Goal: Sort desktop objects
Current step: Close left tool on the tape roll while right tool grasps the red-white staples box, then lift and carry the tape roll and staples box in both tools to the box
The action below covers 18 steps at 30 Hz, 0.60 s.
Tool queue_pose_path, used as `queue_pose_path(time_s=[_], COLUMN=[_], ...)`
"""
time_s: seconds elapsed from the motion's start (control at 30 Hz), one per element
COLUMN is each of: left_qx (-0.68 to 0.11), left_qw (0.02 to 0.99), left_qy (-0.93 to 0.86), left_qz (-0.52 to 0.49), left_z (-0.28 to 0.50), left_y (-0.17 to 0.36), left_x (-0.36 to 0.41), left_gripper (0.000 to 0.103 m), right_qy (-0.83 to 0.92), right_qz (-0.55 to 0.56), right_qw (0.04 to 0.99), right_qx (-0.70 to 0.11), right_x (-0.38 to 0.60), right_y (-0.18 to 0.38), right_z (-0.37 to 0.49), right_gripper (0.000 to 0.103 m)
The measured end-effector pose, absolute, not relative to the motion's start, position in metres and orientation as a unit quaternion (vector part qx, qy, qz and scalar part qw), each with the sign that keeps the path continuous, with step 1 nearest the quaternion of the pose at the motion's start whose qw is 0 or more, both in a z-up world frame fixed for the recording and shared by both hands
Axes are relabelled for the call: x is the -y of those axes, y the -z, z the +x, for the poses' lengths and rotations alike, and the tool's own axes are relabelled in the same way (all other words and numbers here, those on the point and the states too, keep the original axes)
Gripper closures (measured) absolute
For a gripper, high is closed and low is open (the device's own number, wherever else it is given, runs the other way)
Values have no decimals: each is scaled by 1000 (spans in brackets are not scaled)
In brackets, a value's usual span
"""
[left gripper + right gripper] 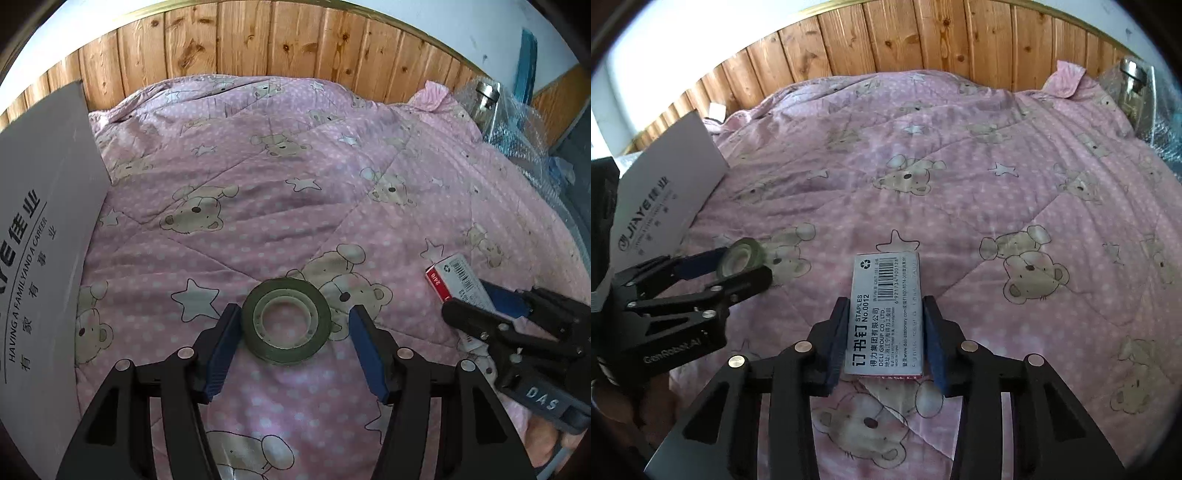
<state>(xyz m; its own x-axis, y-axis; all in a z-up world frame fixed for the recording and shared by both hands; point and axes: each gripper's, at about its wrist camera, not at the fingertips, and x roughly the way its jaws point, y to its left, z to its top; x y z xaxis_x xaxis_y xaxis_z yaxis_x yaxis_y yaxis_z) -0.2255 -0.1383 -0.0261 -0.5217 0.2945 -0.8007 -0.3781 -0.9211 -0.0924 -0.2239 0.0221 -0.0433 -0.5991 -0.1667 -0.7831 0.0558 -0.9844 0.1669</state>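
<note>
Between left hand-held gripper fingers, tape roll

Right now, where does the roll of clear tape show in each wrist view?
Left wrist: roll of clear tape, lower centre, between the left gripper's open jaws.
Right wrist: tape, far left, middle height.
Shared landmark: grey printed card to the tape's left.

Pink bear-print quilt, wood-panelled wall
</note>
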Motion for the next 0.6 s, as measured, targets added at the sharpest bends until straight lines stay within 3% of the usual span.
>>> queue_pose_path(time_s=[0.07, 0.6], left_qx=[-54, -39], left_qw=[187, 169], left_qy=[-874, -888], left_qz=[-445, -426], left_z=[-224, -217], left_y=[25, 18], left_x=[137, 144], left_gripper=[54, 54], right_qy=[892, 893], right_qz=[443, 435], right_qw=[63, 80], right_qx=[68, 81], right_x=[-24, -20], right_y=[43, 35], right_z=[-223, -216], right_gripper=[63, 63])
